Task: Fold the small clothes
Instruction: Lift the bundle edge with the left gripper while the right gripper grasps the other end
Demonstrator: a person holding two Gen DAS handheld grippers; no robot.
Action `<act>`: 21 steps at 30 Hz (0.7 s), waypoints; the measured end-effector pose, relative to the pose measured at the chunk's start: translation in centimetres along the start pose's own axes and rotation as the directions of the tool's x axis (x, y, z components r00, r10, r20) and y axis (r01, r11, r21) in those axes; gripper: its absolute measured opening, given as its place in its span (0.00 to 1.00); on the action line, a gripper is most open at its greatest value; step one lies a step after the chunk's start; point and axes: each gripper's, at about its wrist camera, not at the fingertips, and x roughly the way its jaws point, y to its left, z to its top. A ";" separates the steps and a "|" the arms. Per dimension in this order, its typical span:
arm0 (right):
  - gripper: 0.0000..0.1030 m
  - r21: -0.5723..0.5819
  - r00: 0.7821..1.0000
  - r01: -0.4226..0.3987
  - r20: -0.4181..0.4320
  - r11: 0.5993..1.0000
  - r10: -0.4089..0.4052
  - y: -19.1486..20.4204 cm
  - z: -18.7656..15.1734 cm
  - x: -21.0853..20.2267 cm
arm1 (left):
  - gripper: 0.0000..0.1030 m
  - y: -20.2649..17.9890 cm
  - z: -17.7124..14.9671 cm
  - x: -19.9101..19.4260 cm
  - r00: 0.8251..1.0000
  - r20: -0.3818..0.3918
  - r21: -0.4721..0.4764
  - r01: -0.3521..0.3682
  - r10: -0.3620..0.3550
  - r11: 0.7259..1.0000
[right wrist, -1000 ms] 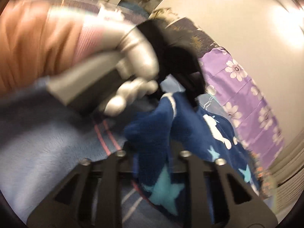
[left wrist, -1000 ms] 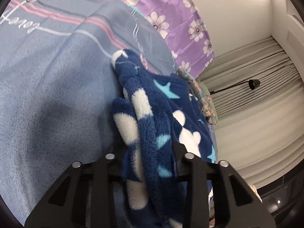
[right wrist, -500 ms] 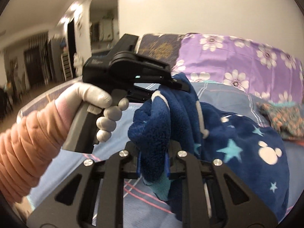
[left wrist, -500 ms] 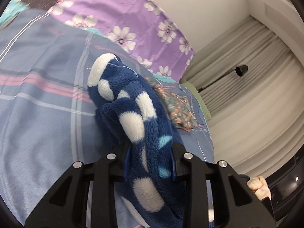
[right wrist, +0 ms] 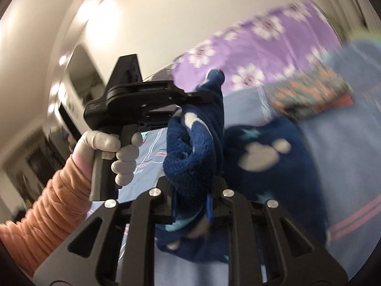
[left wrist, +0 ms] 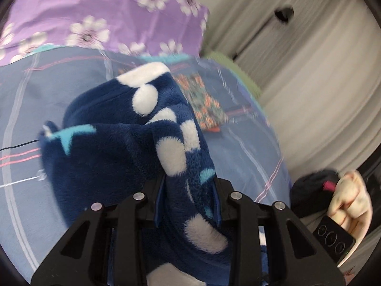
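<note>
A small navy fleece garment [left wrist: 123, 143] with white spots and teal stars hangs between both grippers above the blue striped bedspread [left wrist: 21, 90]. My left gripper [left wrist: 188, 190] is shut on one bunched edge of it. My right gripper [right wrist: 191, 197] is shut on another bunched edge [right wrist: 190, 157]. In the right wrist view the left gripper's body [right wrist: 133, 104] shows, held by a gloved hand [right wrist: 112, 147], pinching the fleece close beside my right one. The rest of the fleece [right wrist: 266, 157] drapes onto the bed.
A purple flowered pillow [left wrist: 95, 19] lies at the head of the bed. A folded orange-and-green patterned cloth [left wrist: 204, 100] lies on the bedspread beyond the fleece; it also shows in the right wrist view [right wrist: 309, 95]. Beige curtains [left wrist: 309, 83] hang at the right.
Both grippers have swung with the fleece still held. The left view has turned right toward the curtains. The right view has tilted, and the two grippers stay close together.
</note>
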 end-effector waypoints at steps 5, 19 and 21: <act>0.16 0.142 0.999 0.041 -0.011 0.989 -0.039 -5.5 -1.0 -1.5 | 0.33 -2.4 0.2 7.1 0.995 -0.098 0.051 -0.021 0.026 0.998; 0.17 0.355 0.995 -0.002 -0.097 0.935 0.038 -12.0 -5.3 -2.2 | 0.27 -4.8 -2.0 11.2 0.991 -0.124 0.127 -0.025 0.041 0.992; 0.23 0.361 0.994 0.001 -0.103 0.933 0.039 -12.0 -5.3 -2.1 | 0.28 -4.7 -2.0 11.1 0.993 -0.115 0.126 -0.025 0.040 0.992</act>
